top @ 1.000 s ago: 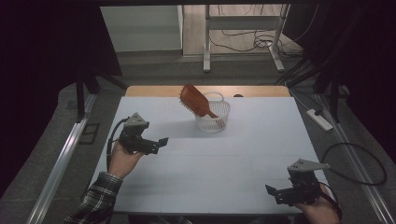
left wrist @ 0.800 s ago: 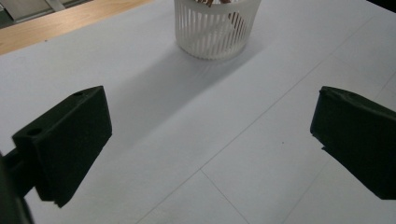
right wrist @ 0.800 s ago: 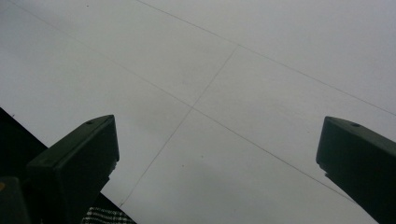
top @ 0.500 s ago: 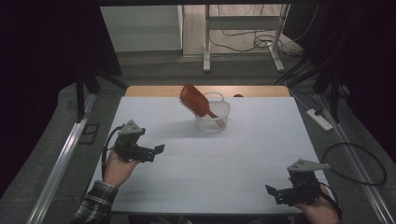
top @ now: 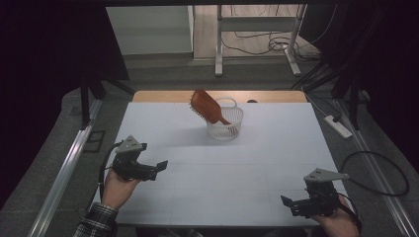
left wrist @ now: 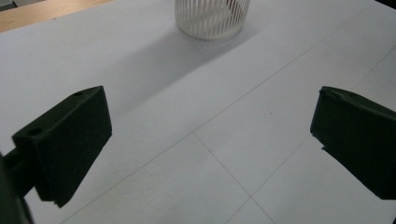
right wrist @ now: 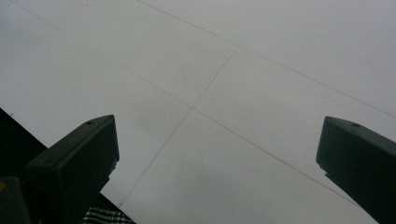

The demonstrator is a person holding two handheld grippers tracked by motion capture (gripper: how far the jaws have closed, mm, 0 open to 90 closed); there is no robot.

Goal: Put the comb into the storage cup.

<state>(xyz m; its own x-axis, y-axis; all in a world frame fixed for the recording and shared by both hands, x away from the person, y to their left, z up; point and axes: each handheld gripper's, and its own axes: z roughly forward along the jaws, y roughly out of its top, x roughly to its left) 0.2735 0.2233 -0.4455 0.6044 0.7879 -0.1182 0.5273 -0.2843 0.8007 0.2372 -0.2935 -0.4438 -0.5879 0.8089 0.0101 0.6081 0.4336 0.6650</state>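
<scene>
Jaws standing wide apart on both left gripper and right gripper, gripping nothing; brown hairbrush leaning in white basket; no readable writing.

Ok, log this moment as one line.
left tool: open, empty, near left edge | right tool: open, empty, near front edge | brush: leaning in white basket | table: white
</scene>
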